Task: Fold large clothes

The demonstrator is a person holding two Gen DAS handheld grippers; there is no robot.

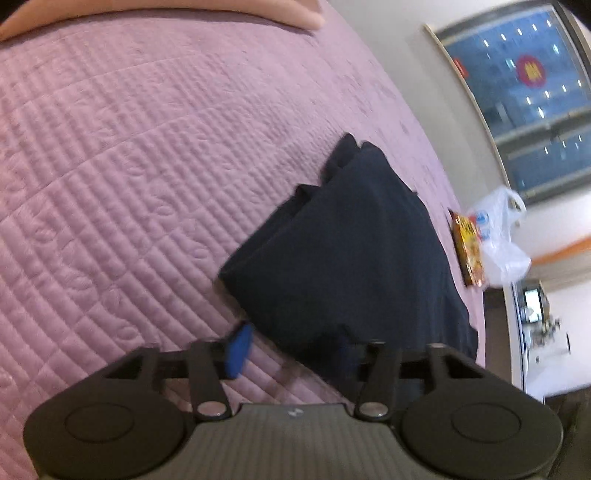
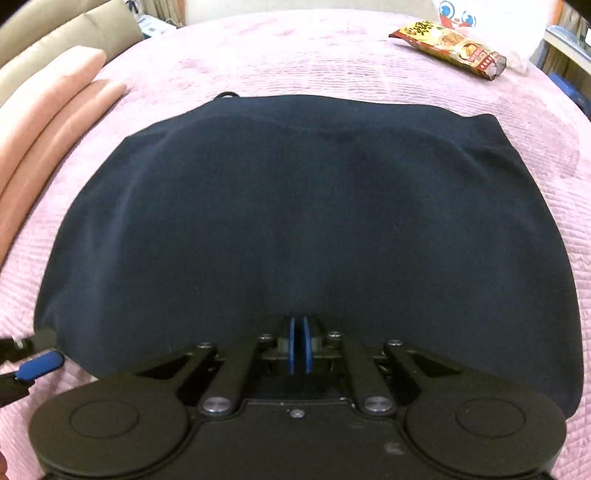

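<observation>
A dark navy garment [image 2: 295, 206] lies folded into a broad flat rectangle on the pink quilted bedspread [image 2: 332, 55]. My right gripper [image 2: 299, 345] stands over its near edge with the blue pads shut together. The cloth dimples at their tips; I cannot tell whether any fabric is pinched. In the left wrist view the same garment [image 1: 354, 251] lies to the right. My left gripper [image 1: 291, 349] is open at its near corner, with one blue pad [image 1: 239, 347] over the bedspread [image 1: 129, 166] and the other over the cloth. That blue pad [image 2: 40, 363] also shows beside the garment's left corner.
A red and yellow snack packet [image 2: 448, 48] and a white plastic bag [image 2: 491, 22] lie at the bed's far right corner. Folded peach bedding [image 2: 48, 110] runs along the left side. The bed's edge, a window [image 1: 517, 92] and a cluttered shelf [image 1: 535, 317] show in the left wrist view.
</observation>
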